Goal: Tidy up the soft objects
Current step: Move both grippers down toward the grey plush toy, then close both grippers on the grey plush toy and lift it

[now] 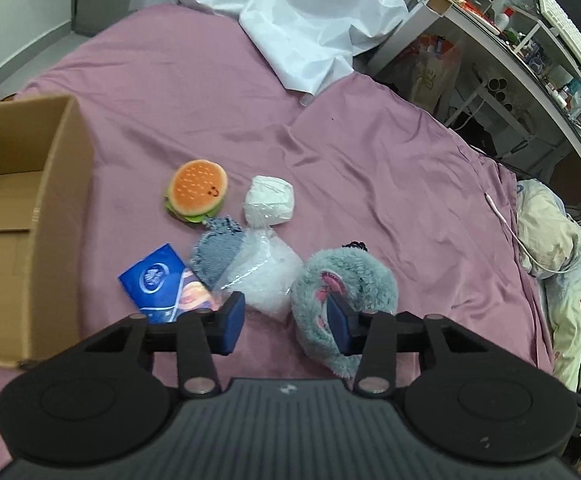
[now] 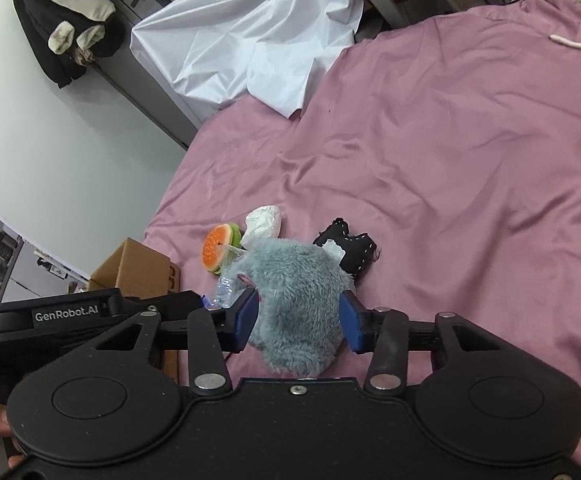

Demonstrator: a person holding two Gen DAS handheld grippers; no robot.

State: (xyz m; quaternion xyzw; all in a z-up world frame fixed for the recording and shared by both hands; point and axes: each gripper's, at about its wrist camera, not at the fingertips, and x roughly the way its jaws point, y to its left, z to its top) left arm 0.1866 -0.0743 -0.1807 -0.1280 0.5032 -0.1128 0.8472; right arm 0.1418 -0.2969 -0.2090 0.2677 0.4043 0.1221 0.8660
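The left gripper (image 1: 286,320) is hanging spread wide, holding nothing, its right pad in front of the furry grey-blue plush (image 1: 346,284). The right gripper (image 2: 299,322) is bracketing that plush (image 2: 296,300) on both sides; whether it is pinching is unclear.

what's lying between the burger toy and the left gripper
In the left wrist view, a blue-grey cloth and a clear plastic bag lie between the burger toy and the left gripper.
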